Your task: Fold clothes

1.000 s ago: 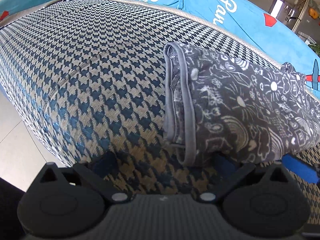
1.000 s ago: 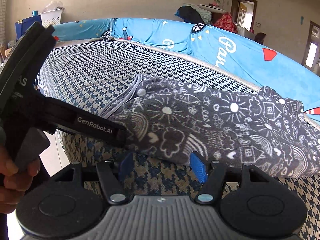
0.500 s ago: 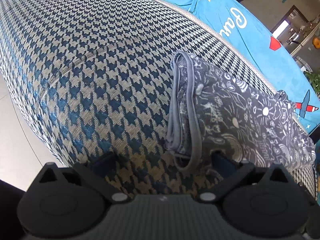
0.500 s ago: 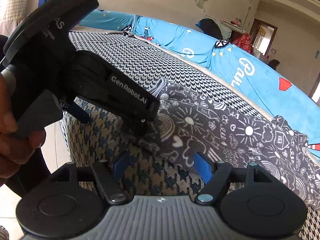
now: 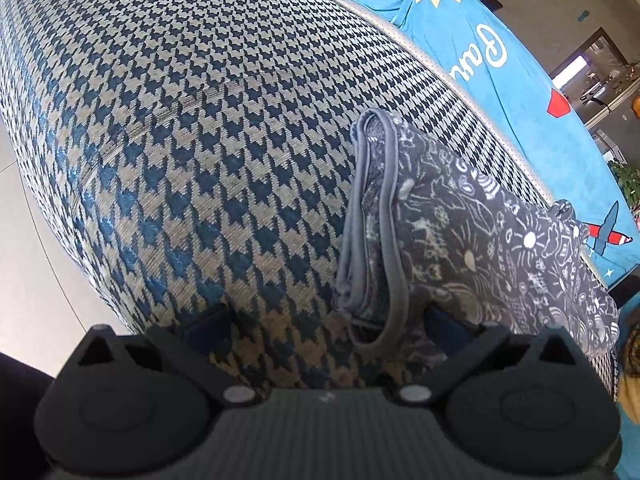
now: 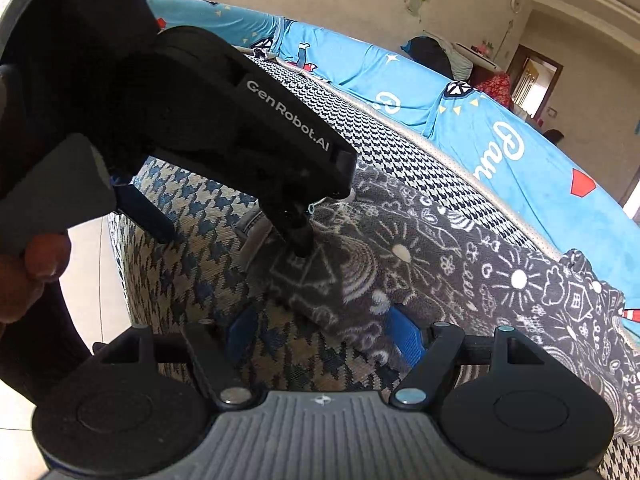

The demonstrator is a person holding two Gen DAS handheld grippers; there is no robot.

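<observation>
Straddling the folded garment's (image 5: 460, 220) near edge, both tongs, left (image 5: 320, 320) and right (image 6: 320, 328), spread.

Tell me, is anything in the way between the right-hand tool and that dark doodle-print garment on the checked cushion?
Nothing visible blocks it. The right gripper sits at the near edge of the garment, its blue pads apart with the cloth's edge between them. The left gripper is off to the side at the grey-trimmed end, not in between.
</observation>
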